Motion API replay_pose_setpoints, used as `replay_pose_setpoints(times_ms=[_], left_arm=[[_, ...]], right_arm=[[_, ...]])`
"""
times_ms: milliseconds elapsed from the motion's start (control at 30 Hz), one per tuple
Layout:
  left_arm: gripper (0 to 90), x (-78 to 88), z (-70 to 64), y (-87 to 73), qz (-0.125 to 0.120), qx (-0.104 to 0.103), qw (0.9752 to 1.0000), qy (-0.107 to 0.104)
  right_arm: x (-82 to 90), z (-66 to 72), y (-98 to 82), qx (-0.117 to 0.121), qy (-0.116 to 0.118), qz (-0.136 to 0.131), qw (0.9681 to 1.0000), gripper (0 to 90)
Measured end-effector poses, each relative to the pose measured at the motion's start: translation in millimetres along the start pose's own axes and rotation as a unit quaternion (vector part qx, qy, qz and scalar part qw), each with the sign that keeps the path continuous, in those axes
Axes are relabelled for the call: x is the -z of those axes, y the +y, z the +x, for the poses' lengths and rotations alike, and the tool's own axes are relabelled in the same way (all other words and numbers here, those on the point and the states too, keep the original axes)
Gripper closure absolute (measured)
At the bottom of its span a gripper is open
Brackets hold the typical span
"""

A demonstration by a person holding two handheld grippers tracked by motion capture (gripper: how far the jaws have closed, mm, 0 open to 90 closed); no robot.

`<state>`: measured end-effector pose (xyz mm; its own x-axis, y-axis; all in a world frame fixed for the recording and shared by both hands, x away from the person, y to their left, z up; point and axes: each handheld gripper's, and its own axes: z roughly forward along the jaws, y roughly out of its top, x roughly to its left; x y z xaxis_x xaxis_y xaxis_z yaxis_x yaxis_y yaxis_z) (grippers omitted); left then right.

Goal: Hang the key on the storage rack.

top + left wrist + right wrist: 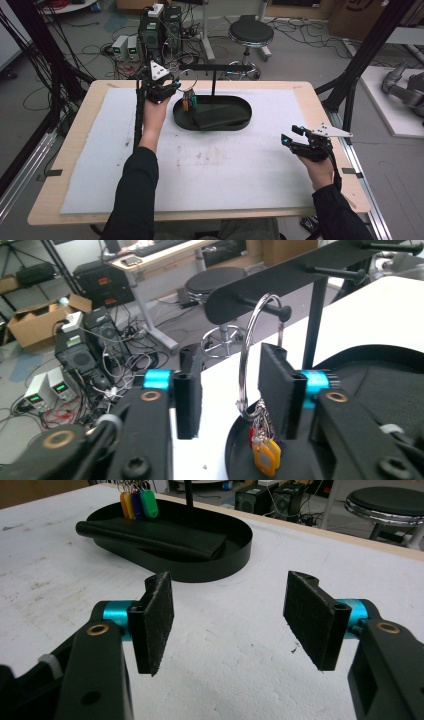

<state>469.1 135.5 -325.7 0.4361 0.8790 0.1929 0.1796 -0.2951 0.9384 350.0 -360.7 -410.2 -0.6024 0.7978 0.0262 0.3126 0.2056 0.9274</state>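
- Basically, we had the left gripper (230,390) up at the black stand's peg (262,307), where the key ring (250,355) hung, its coloured tags (265,455) dangling over the black oval tray (245,107).
- Its jaws stood apart with the ring between them; no pad looked pressed on the metal, so we read the ring as hanging on the peg by its own weight.
- We judged the hand sat there because hanging the ring needed the jaws lined up along the peg.
- Our right gripper (230,620) idled near the table's right edge, well apart from the tray, jaws wide apart with nothing between them; probably parked to stay out of the way.
- A dark folded mat (155,535) lay flat inside the tray beside the tags.
- Hard to tell: whether the right pad (277,385) touched the ring, since it covered part of the loop.
- In the high view the ring (189,79) was tiny, and the left hand (155,107) covered the jaws.
- How many tags there were we couldn't count; they overlapped and the frame bottom cut them off.
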Motion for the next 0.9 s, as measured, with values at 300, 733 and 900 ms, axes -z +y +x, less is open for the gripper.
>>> replay_pose_setpoints(times_ms=[300,733,900], left_arm=[[43.8,31.9,4.6,-16.5,-0.004,0.04,0.9992,-0.009],[37.9,96.0,-20.9,-52.7,-0.023,0.031,0.9971,-0.065],[34.9,116.8,-27.5,-77.0,-0.025,0.026,0.9963,-0.077]], right_arm=[[-1.4,-0.9,-0.1,-0.001,0.0,0.0,1.0,37.4],[0.3,-1.1,0.5,-0.004,-0.008,-0.004,0.9999,37.4],[2.2,-0.8,0.4,-0.005,-0.014,-0.003,0.9999,36.8]])
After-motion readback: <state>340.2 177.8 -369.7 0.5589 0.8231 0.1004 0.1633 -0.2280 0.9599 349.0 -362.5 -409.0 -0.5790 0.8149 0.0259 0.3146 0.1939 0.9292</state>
